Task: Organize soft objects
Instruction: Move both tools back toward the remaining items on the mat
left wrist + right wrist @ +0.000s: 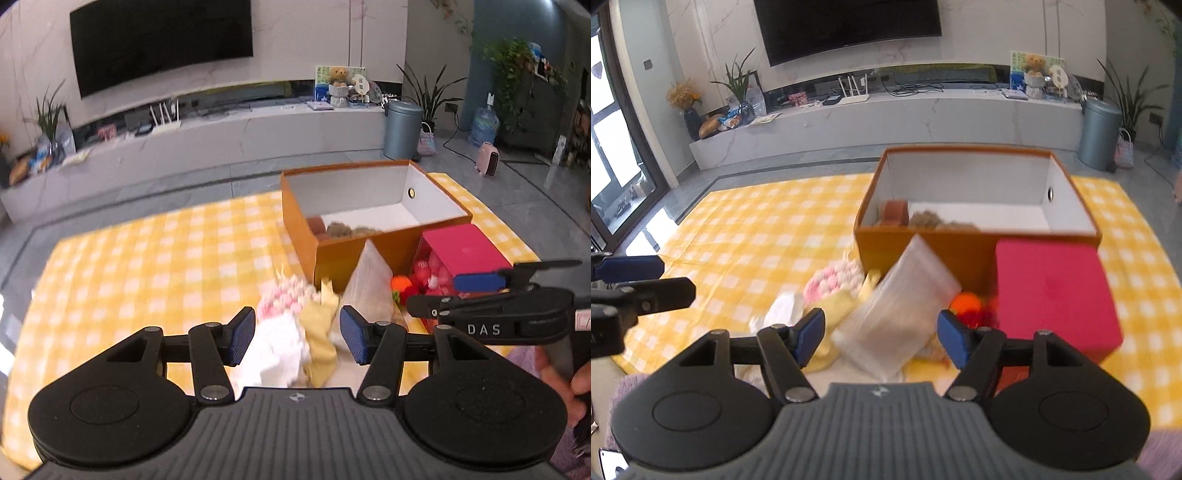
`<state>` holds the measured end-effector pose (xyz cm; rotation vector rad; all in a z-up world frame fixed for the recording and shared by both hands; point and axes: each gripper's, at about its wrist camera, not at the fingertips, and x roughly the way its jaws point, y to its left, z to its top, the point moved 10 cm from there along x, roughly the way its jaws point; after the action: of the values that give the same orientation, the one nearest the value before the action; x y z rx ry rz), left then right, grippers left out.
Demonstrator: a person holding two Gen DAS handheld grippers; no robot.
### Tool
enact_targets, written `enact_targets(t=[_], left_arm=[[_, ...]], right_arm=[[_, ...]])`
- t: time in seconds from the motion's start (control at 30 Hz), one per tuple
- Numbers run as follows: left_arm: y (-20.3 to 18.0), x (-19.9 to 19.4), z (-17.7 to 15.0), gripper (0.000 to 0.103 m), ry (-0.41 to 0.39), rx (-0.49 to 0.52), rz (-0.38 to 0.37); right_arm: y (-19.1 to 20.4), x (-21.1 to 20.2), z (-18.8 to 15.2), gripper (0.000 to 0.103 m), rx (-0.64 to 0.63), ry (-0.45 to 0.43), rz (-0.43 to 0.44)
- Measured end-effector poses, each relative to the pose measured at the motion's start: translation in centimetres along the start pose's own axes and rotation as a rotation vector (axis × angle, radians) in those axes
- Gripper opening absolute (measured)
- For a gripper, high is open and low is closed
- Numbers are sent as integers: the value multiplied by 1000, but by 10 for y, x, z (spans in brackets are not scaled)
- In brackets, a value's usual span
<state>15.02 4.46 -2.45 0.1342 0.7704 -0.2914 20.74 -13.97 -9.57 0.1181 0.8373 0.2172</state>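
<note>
Both grippers hover over the pile of soft items on the yellow checked cloth [147, 251].

Left gripper [297, 334]: jaws spread, nothing clamped. In the left wrist view, lower centre, a white cloth [275, 350] and a pale yellow cloth [321, 332] sit in the gap between the pads, but the pads do not press on them. A pink-and-white knitted piece [286, 295] lies just beyond, toward the frame centre.

Right gripper [881, 336]: jaws likewise parted, empty. In the right wrist view a clear plastic zip bag [901, 314] leans tilted in the lower centre, between the pads and apart from both.

Orange cardboard box [923, 254], upper centre, is open and already has a few brownish plush items in its left end. A red box [1052, 291] stands just beside it, lower right; an orange ball [966, 302] and red plush bits lie at its foot.

Handling, judged:
- Cloths: light, limp, will drape and bunch. Pinch a raised fold near the middle, not a thin edge.
- Knitted piece: soft, compressible, good friction. Grip across its thick rim.
- Zip bag: slick film, contents unclear. Take it at the top seal strip, where it is stiffest; a flat face may slip.
- None look fragile.
</note>
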Motion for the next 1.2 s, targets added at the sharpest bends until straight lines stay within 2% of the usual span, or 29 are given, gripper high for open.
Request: enact_targets(t=[0.13,0.23,0.43,0.57,0.63,0.67,0.7,0.8,0.83,0.93,1.07,1.2], left_arm=[[10,11,-28,65,83,29,16],[16,25,-51,74,149,31,15],[18,52,-84,76,247,25,29],[6,56,-95,77,286,66,32],[7,61,-98,73,304,66,33],[8,64,-100,65,319,55,33],[9,67,-101,48,333,41,33],[12,69,-105,19,349,27,42],[13,67,-105,14,346,28,45],[24,55,-94,9,311,49,75],[39,39,-62,8,255,155,124],[38,36,-32,8,209,192,106]], right_arm=[[4,17,-36,67,3,70,-7],[7,29,-52,67,-6,119,-11],[12,41,-59,68,-29,137,6],[8,51,-63,68,-38,158,-12],[10,55,-67,68,-26,175,-1],[11,57,-69,68,-24,182,3],[11,59,-71,68,-25,186,4],[12,60,-72,68,-31,184,1],[12,59,-73,68,-32,183,1],[10,59,-73,68,-30,180,-1],[10,63,-75,68,-14,192,2],[12,64,-78,68,-9,202,9]])
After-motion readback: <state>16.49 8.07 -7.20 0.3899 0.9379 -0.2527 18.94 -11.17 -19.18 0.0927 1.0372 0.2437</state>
